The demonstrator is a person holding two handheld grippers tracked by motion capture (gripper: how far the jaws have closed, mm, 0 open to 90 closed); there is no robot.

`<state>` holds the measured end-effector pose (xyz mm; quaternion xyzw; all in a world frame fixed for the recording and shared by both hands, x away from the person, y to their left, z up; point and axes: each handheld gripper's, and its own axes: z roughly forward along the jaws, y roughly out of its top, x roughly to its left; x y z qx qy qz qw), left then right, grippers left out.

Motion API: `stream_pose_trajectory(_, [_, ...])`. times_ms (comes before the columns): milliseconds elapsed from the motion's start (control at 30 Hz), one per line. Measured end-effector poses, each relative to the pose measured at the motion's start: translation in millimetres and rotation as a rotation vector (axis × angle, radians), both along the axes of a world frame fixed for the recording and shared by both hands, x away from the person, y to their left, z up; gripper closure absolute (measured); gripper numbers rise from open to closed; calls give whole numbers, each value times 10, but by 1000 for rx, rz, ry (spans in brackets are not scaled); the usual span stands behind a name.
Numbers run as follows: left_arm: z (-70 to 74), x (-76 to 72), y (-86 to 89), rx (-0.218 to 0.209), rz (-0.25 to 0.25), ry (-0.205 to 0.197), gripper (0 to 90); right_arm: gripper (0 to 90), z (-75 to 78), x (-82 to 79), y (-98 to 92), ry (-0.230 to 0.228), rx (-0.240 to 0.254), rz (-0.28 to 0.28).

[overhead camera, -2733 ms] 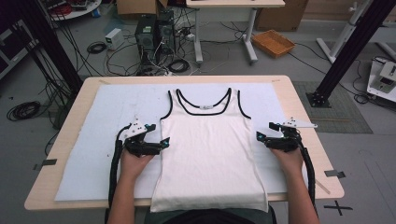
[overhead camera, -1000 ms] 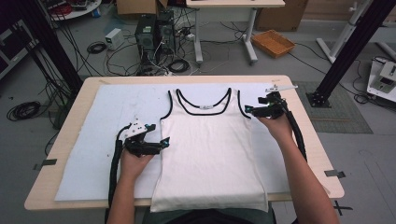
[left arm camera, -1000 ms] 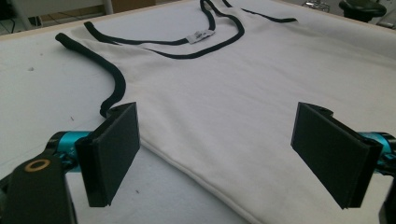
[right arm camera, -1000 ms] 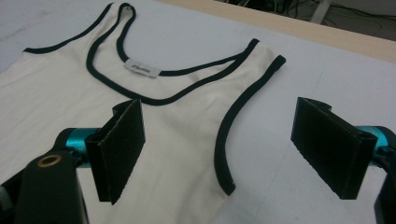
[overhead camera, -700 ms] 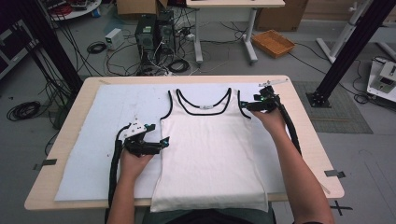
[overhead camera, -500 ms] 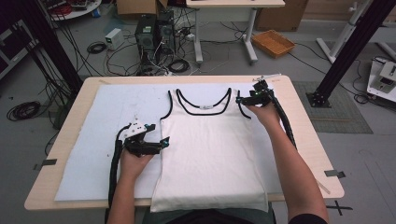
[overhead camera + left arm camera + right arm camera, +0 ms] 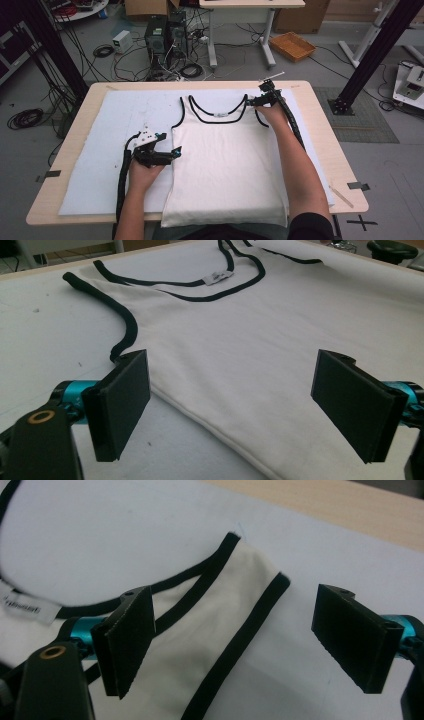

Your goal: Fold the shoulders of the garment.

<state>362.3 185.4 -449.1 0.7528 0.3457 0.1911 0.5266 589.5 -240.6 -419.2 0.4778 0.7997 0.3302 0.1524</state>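
Observation:
A white tank top (image 7: 225,160) with black trim lies flat on a white sheet (image 7: 110,130), neck toward the far edge. My left gripper (image 7: 172,152) rests open at the top's left side edge, below the armhole; the hem edge (image 7: 220,432) runs between its jaws. My right gripper (image 7: 251,101) hovers open over the right shoulder strap (image 7: 235,615) at the far side, jaws spread either side of the strap with nothing held. A small label (image 7: 218,276) sits inside the neckline.
The wooden table (image 7: 320,130) extends past the sheet on the right. A strip of tape (image 7: 358,185) and a small stick (image 7: 341,195) lie near the front right corner. Cables, computers and a box sit on the floor beyond.
My right gripper has moved from the top's right side up and inward to the right shoulder strap. The left gripper has stayed where it was.

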Motion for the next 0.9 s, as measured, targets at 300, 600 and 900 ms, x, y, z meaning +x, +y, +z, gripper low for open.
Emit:
stream_pose_trajectory(300, [0,13,-24,23,-3,11,161,226,-197,239,67,55,25,-35])
stream_pose_trajectory(600, [1,11,-31,30,7,10,161,771,-188,185,211,-14,-54,26])
stream_pose_trajectory(900, [1,14,-15,19,8,13,161,831,-83,62,266,-50,-69,78])
